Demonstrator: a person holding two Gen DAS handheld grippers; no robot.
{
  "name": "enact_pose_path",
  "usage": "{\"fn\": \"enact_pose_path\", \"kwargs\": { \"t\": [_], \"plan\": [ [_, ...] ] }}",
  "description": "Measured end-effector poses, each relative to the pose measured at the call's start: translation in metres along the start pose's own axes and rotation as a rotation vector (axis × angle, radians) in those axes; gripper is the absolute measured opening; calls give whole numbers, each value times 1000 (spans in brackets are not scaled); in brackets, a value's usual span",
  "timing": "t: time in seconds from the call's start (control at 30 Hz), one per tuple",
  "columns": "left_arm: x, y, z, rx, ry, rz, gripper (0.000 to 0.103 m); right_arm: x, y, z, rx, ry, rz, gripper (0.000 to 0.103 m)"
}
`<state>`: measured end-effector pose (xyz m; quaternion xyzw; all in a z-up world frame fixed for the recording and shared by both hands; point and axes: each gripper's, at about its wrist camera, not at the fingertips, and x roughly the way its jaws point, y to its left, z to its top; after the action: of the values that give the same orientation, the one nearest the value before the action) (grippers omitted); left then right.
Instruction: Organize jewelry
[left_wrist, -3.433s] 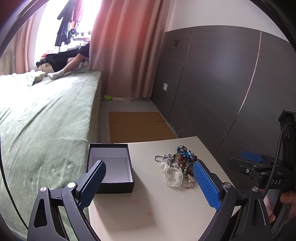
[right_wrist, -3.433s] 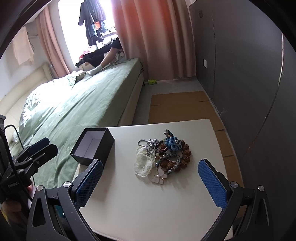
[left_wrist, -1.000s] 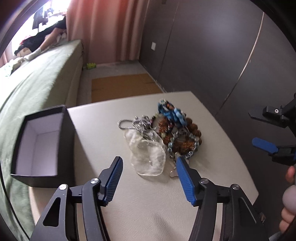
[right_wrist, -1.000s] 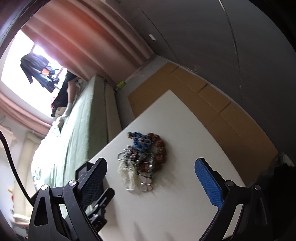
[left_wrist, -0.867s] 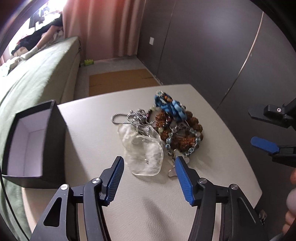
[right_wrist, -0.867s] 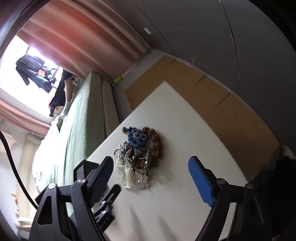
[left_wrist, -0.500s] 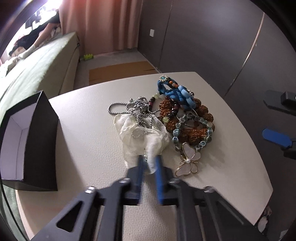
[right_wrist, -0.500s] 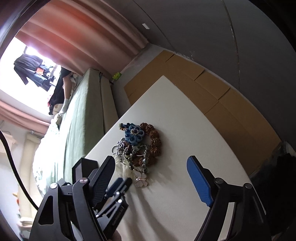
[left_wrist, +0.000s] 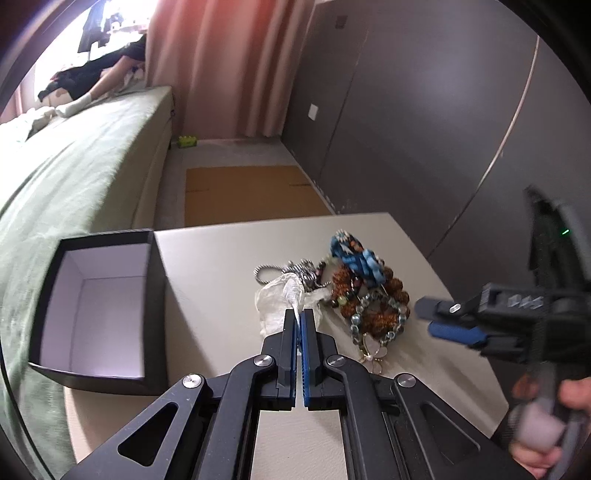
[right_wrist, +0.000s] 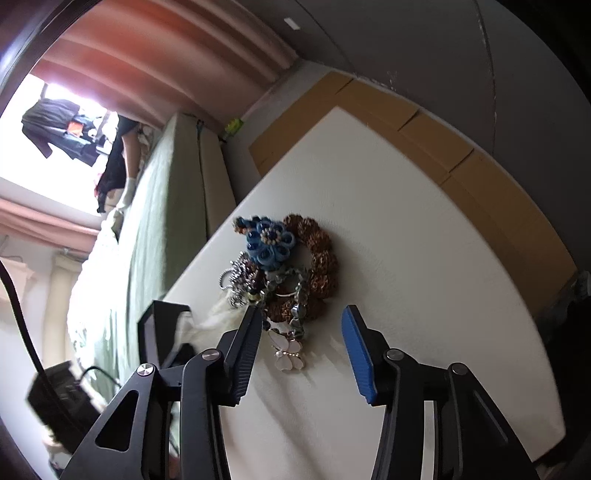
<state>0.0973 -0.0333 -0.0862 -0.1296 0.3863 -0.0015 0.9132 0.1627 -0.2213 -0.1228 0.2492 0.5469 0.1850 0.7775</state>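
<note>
A heap of jewelry (left_wrist: 365, 291) lies on the white table (left_wrist: 229, 258): a blue braided bracelet (left_wrist: 356, 256), brown bead bracelets, a silver chain and a butterfly pendant (left_wrist: 373, 352). My left gripper (left_wrist: 298, 314) is shut on a clear plastic pouch (left_wrist: 284, 301) at the heap's left side and lifts its corner. An open black box (left_wrist: 99, 306) with a white inside stands to the left. My right gripper (right_wrist: 301, 325) is open and empty, just in front of the heap (right_wrist: 291, 266) with the butterfly pendant (right_wrist: 288, 352) between its fingers.
A green bed (left_wrist: 66, 177) runs along the table's left side. Brown cardboard (left_wrist: 243, 192) lies on the floor beyond the table. A dark panelled wall (left_wrist: 424, 122) stands on the right. Pink curtains (left_wrist: 229, 62) hang at the back.
My left gripper closed on the clear pouch and has lifted its corner. My right gripper came closer to the heap and narrowed its opening.
</note>
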Motion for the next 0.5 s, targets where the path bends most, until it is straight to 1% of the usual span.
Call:
{"fn": "enact_pose_path", "kwargs": {
  "t": [0.1,0.13,0.17,0.2,0.23,0.27,0.3,0.4,0.5],
  "plan": [
    [-15,10,1,-21,-26,-7,1,11,4,0,-12,17,-28,47],
    [-19,12,2,-28,-34,-9,1,16,7,0,-19,23,-37,43],
    [-23,15,3,-36,-42,-11,1,19,8,1,-24,29,-44,35],
    [-27,18,3,-42,-51,-12,1,23,10,1,-31,37,-51,30],
    [-30,20,4,-46,-56,-12,1,28,11,0,-38,45,-64,19],
    [-34,23,5,-48,-64,-12,1,30,13,2,-39,46,-79,12],
    [-37,25,6,-49,-71,-11,1,30,13,2,-41,39,-88,12],
    [-51,33,8,-55,-100,-10,1,21,15,0,-41,1,-78,12],
    [-68,43,12,-74,-137,-10,1,4,19,-1,-53,-50,-34,12]
  ]
}}
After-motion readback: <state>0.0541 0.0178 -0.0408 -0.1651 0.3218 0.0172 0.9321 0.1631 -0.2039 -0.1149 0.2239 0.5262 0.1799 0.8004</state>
